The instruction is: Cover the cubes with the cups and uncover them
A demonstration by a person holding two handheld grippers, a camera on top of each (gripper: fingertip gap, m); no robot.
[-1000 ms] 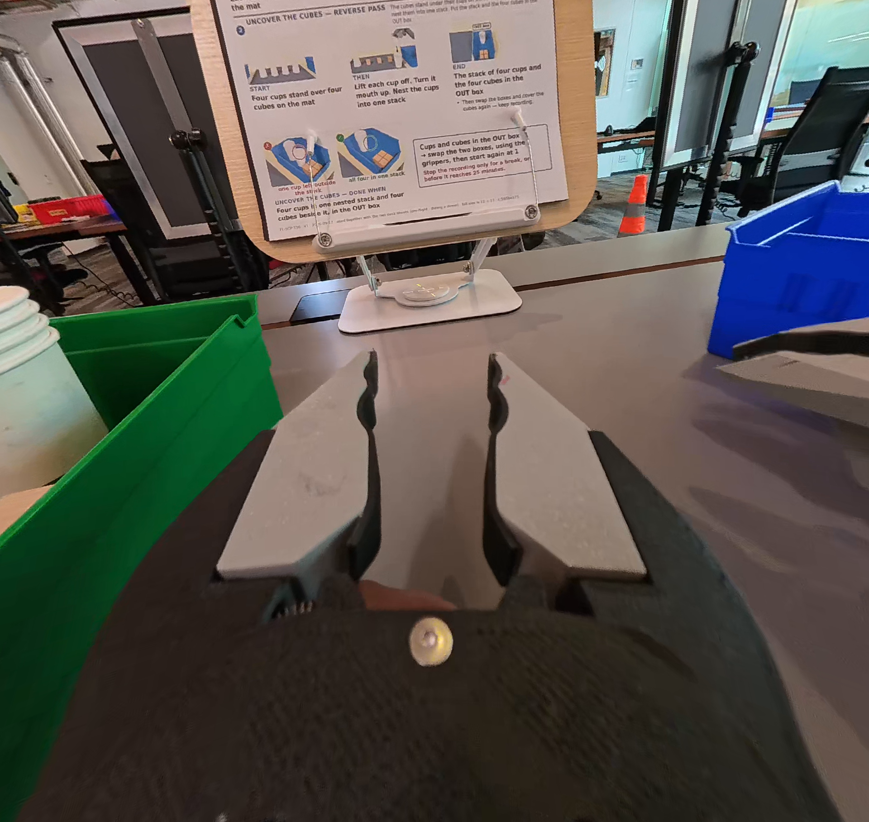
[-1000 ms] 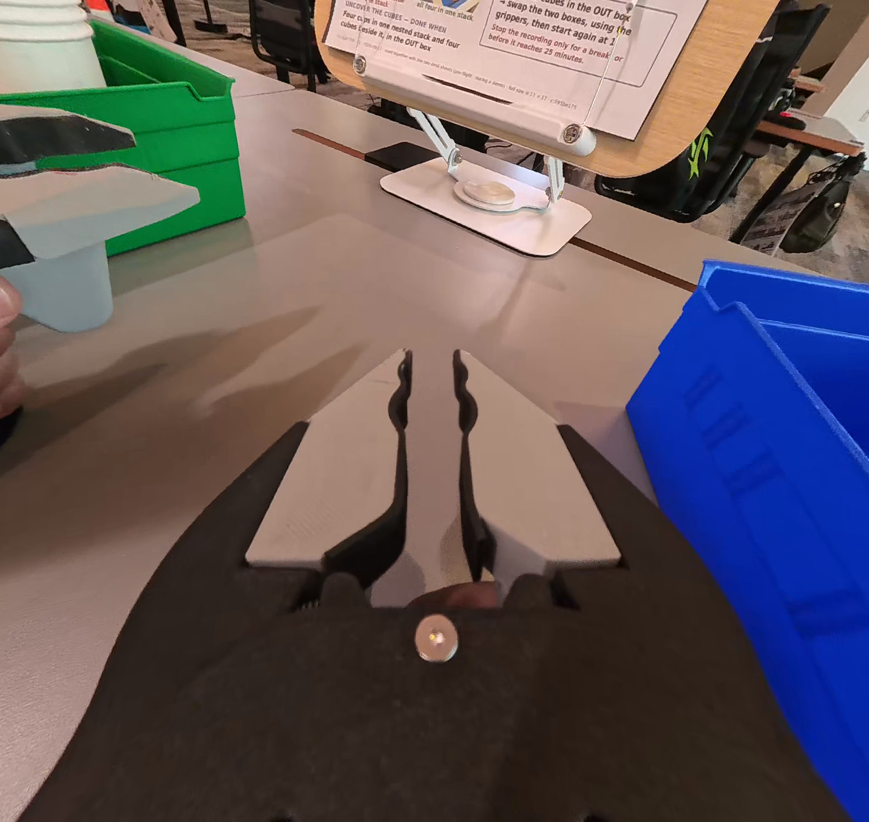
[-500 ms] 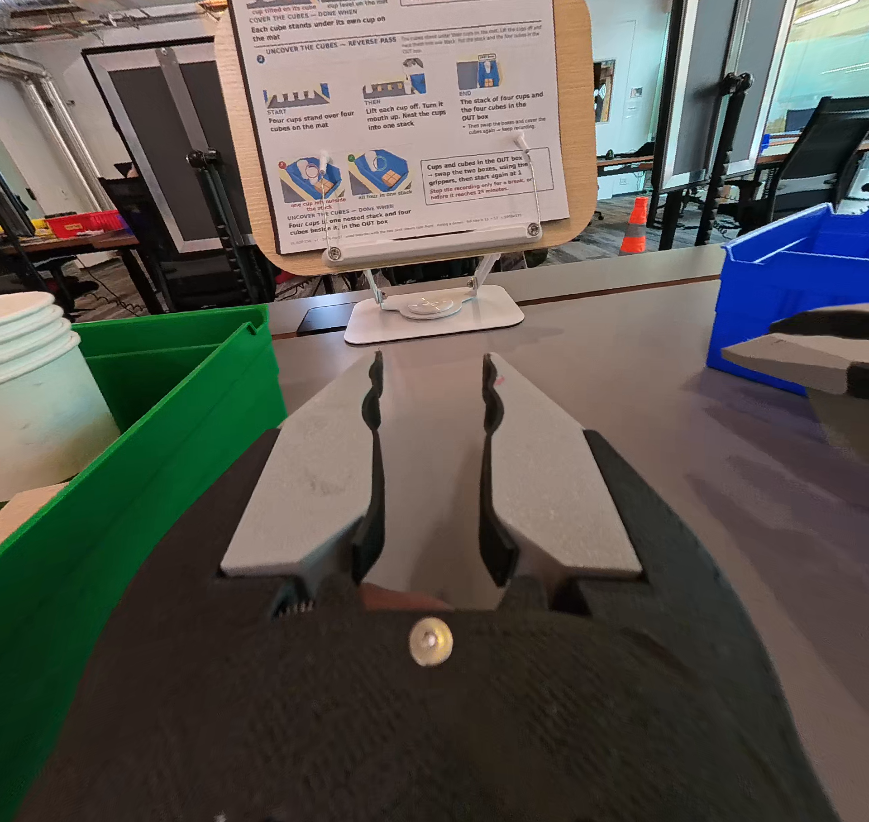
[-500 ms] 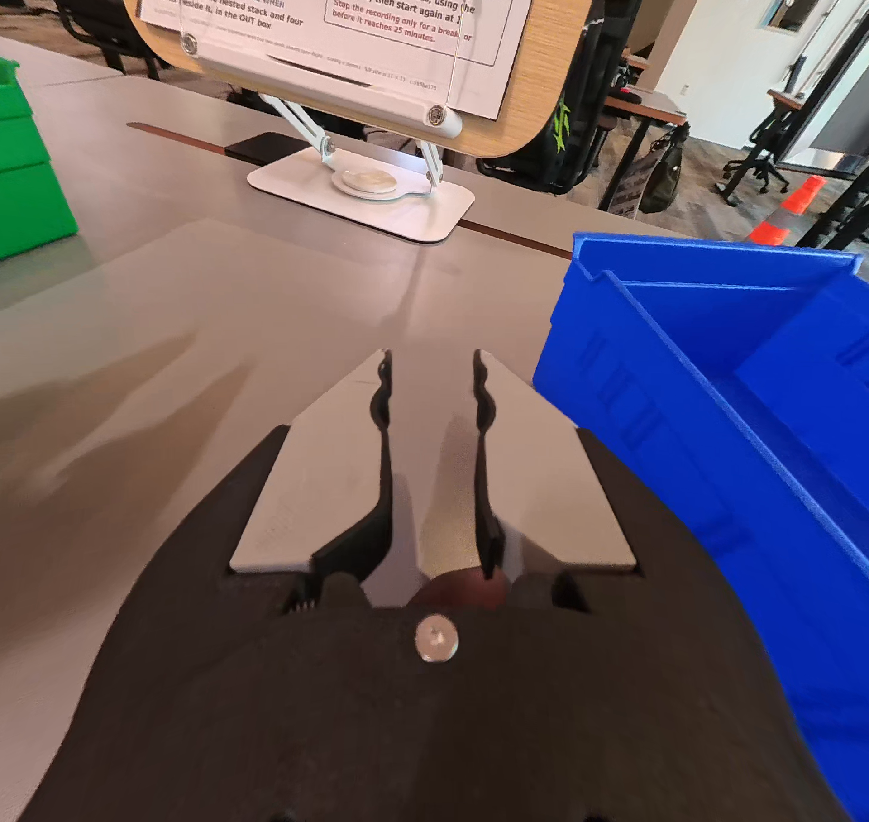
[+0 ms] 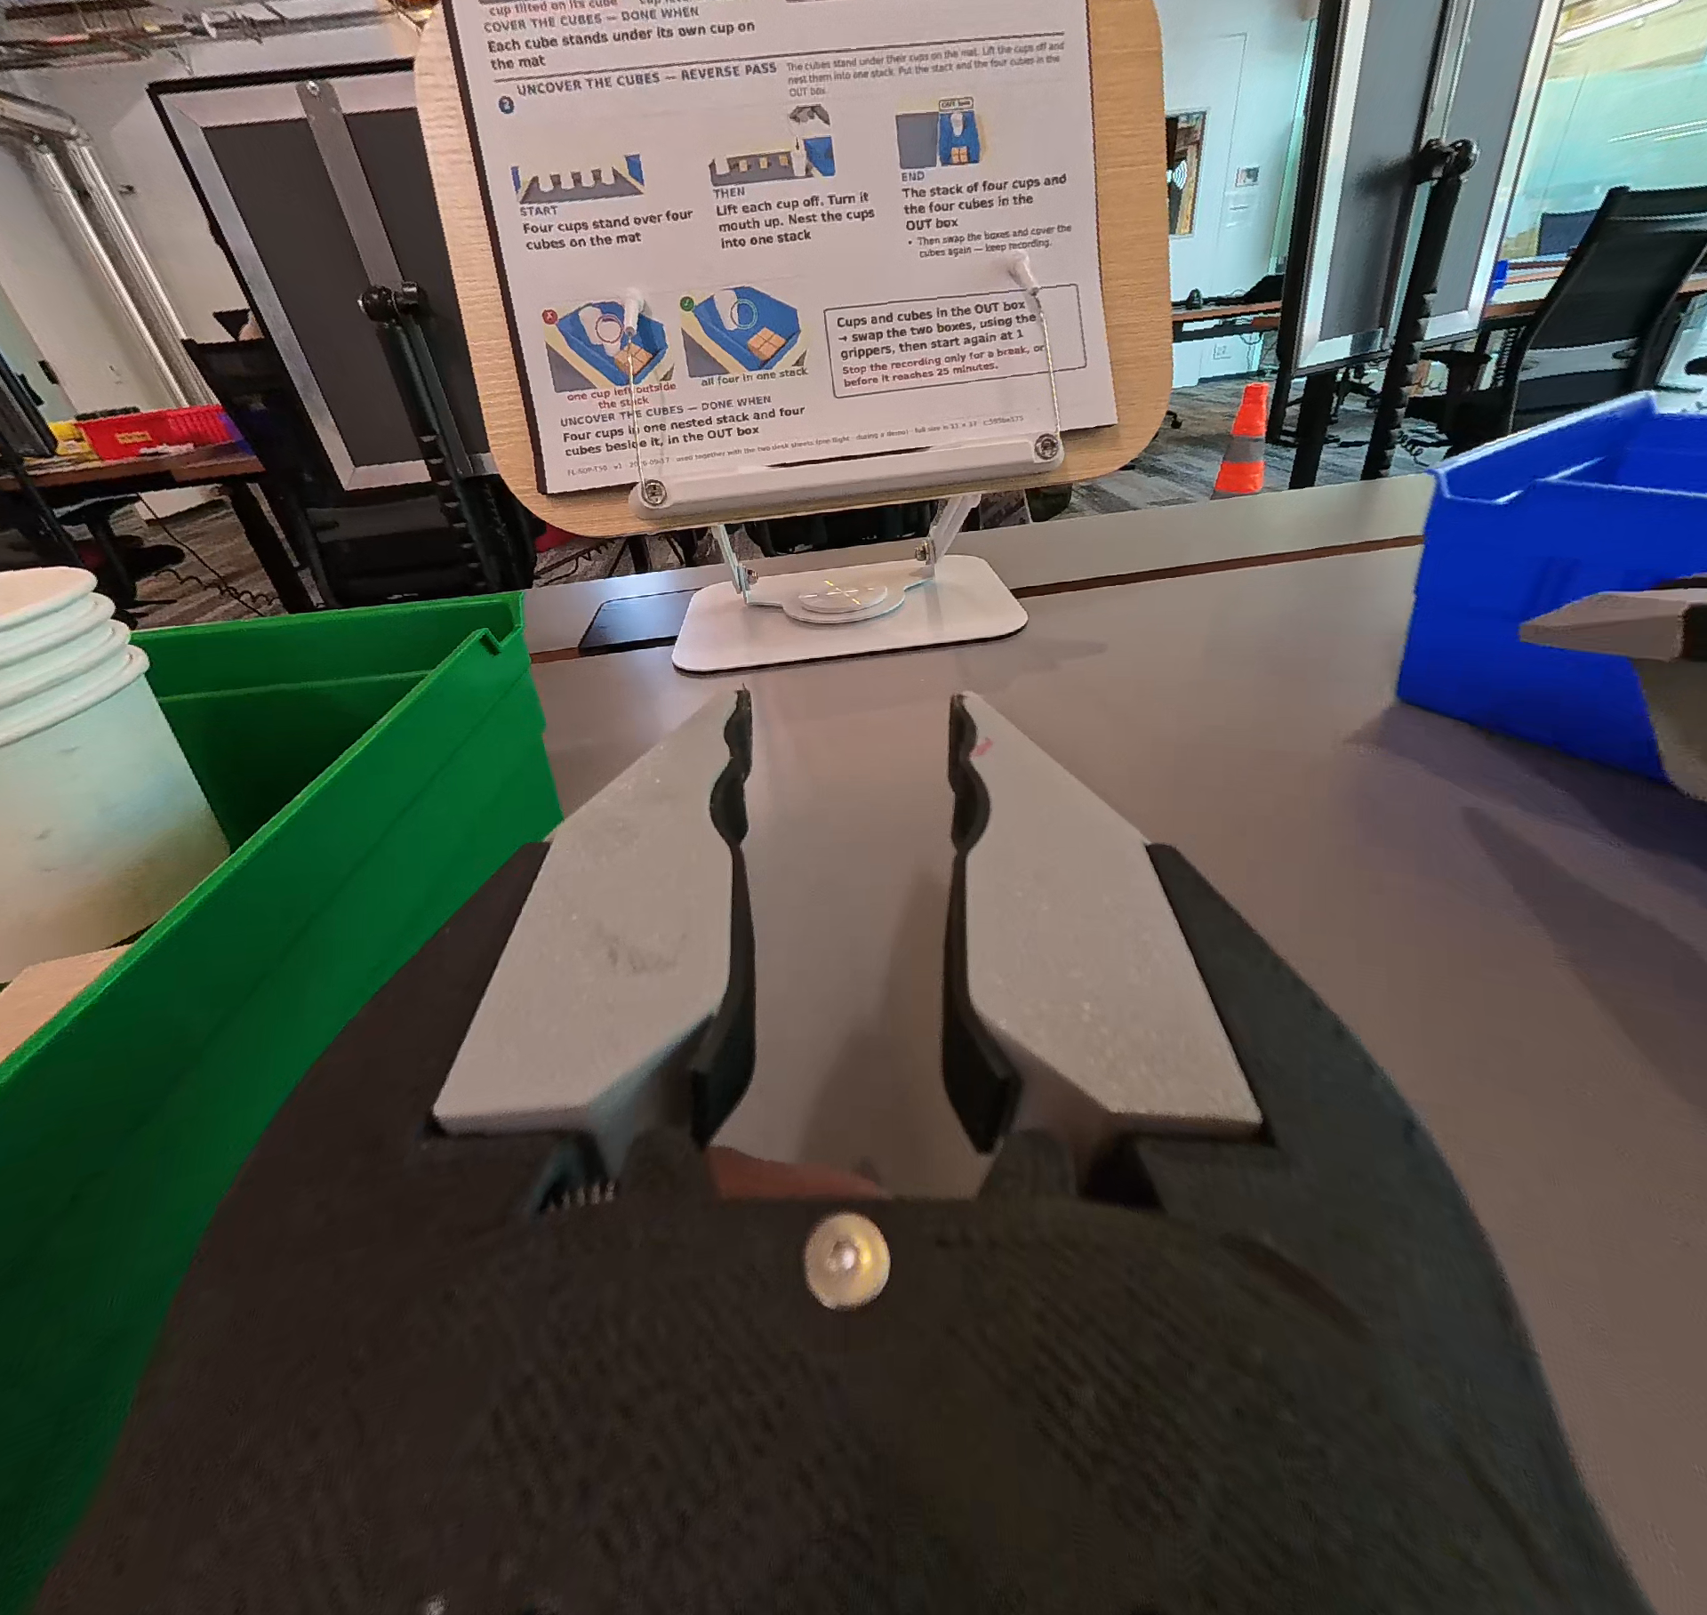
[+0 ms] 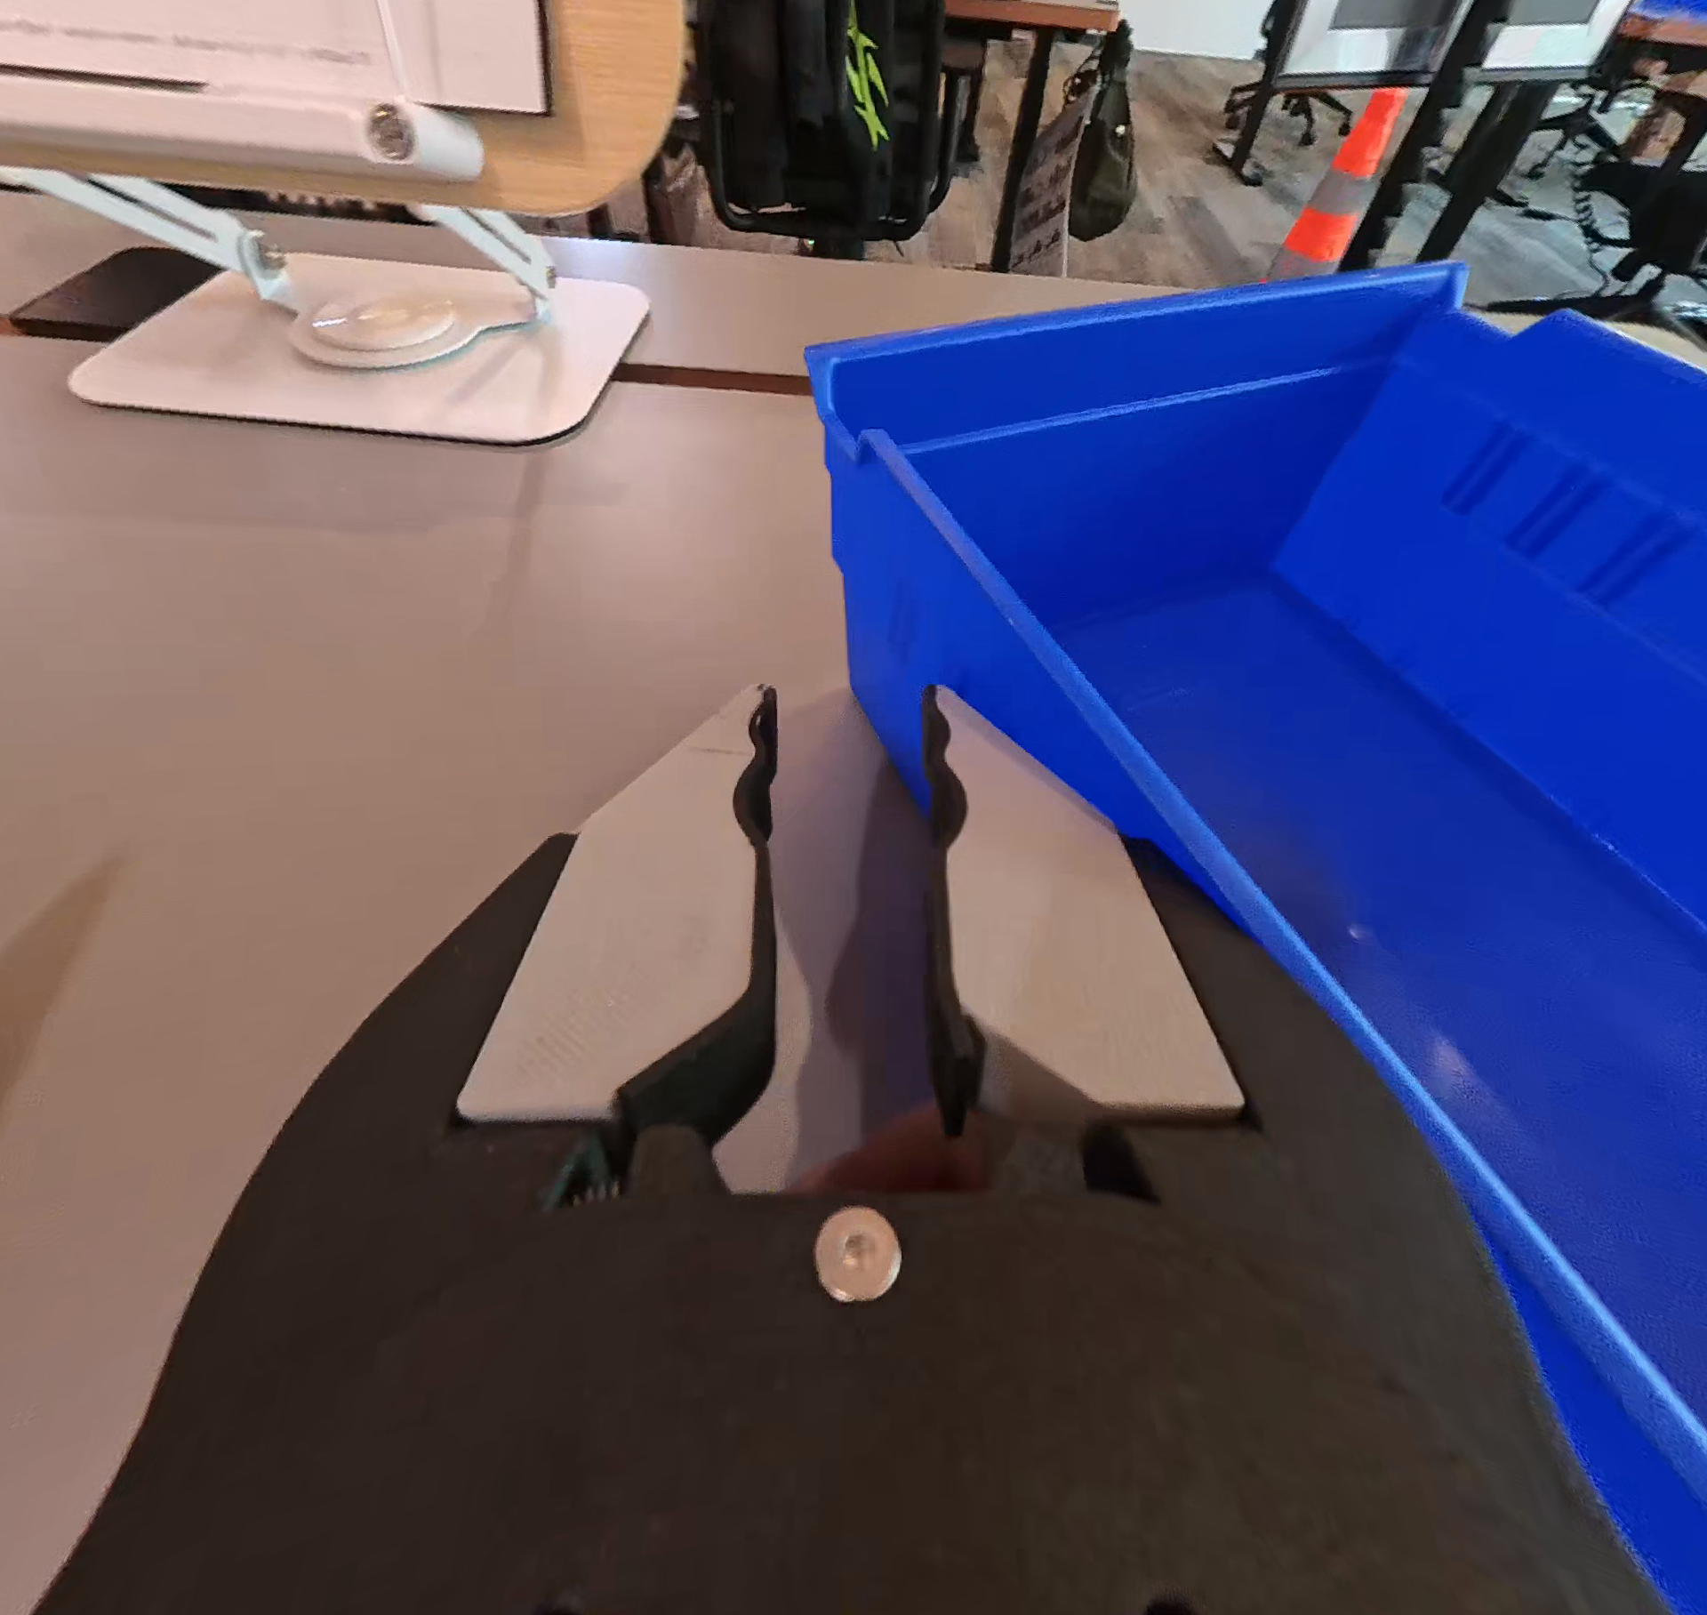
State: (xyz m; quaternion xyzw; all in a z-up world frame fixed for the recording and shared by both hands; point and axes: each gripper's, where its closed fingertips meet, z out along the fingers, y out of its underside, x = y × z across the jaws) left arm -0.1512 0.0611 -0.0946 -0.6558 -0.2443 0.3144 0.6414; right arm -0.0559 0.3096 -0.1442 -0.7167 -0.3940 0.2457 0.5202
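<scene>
Left hand-held gripper [image 5: 848, 711] part open, bare, over counter [image 5: 1201, 785]; green bin [image 5: 351, 794] beside its left finger. Right hand-held gripper [image 6: 845, 707] narrower, bare; blue bin [image 6: 1155, 647] just right.

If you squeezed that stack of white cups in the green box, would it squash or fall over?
The stack of white cups looks thin-walled, so a hard squeeze would probably dent it. It seems light for its size, easy to lift. Standing tall and upright inside the green box, it might tip if pushed near its top.
</scene>
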